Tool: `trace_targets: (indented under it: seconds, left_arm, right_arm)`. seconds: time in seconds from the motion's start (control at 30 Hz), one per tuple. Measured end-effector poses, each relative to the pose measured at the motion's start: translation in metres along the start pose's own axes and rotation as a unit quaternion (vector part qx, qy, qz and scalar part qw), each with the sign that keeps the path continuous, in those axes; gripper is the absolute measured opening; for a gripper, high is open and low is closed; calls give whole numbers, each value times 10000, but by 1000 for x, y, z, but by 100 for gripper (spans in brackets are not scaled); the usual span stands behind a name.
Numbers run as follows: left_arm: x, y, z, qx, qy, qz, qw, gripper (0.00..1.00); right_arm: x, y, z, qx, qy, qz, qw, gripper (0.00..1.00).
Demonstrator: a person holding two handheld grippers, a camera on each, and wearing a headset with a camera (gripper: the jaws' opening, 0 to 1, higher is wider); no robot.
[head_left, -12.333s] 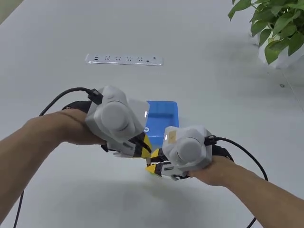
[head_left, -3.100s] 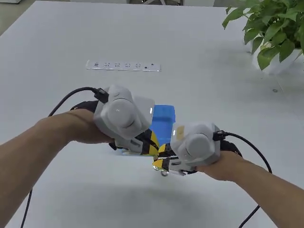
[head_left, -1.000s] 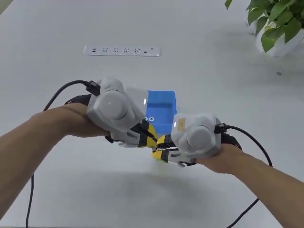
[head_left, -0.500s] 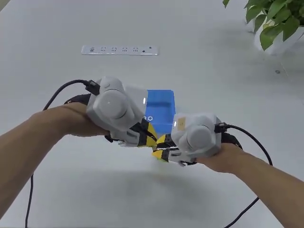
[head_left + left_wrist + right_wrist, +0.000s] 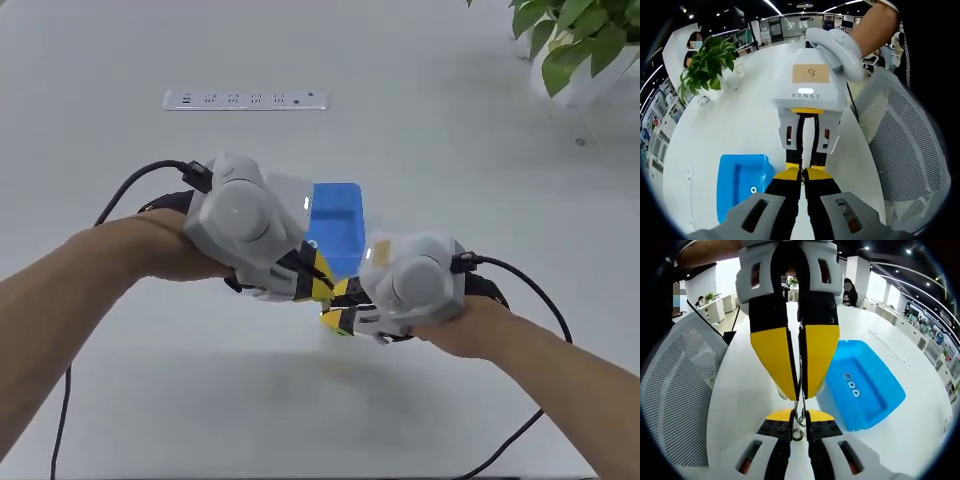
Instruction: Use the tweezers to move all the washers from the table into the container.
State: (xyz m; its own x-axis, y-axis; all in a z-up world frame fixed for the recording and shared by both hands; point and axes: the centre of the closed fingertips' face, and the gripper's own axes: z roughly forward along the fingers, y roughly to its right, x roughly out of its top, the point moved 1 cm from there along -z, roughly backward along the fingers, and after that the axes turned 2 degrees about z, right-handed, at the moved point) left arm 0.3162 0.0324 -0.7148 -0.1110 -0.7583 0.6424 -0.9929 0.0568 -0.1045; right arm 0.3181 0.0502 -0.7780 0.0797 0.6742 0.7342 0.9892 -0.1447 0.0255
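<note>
Hardly anything has shifted in 0.5 s: the left gripper (image 5: 321,286) and right gripper (image 5: 336,319) stay clenched on thin metal tweezers (image 5: 800,407) beside the blue plastic container (image 5: 338,212) holding 3 small metal washers (image 5: 852,381).

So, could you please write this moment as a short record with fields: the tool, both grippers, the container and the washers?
left gripper: jaws shut on the tweezers, tip to tip with the right gripper
right gripper: jaws close together around the tweezer tips; grip unclear
container: blue, open, on the white table, beside the grippers
washers in container: three, in a row
loose washer: one at the tweezer tips; held or lying on the table, cannot tell
</note>
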Motion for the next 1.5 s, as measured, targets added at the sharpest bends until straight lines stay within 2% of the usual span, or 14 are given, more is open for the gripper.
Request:
trace_targets:
  seconds: [0.37, 0.93, 1.5]
  left_arm:
    - [0, -1, 0, -5, -11, 1, 10000, 6]
    - [2, -2, -7, 41, -75, 60, 9999, 6]
    - [8, -1, -23, 130, -85, 97, 9998, 6]
  right_arm:
    - [0, 1, 0, -6, 38, 160, 9999, 10]
    - [6, 1, -3, -25, 58, 78, 9999, 10]
    - [21, 0, -11, -28, 75, -123, 9999, 10]
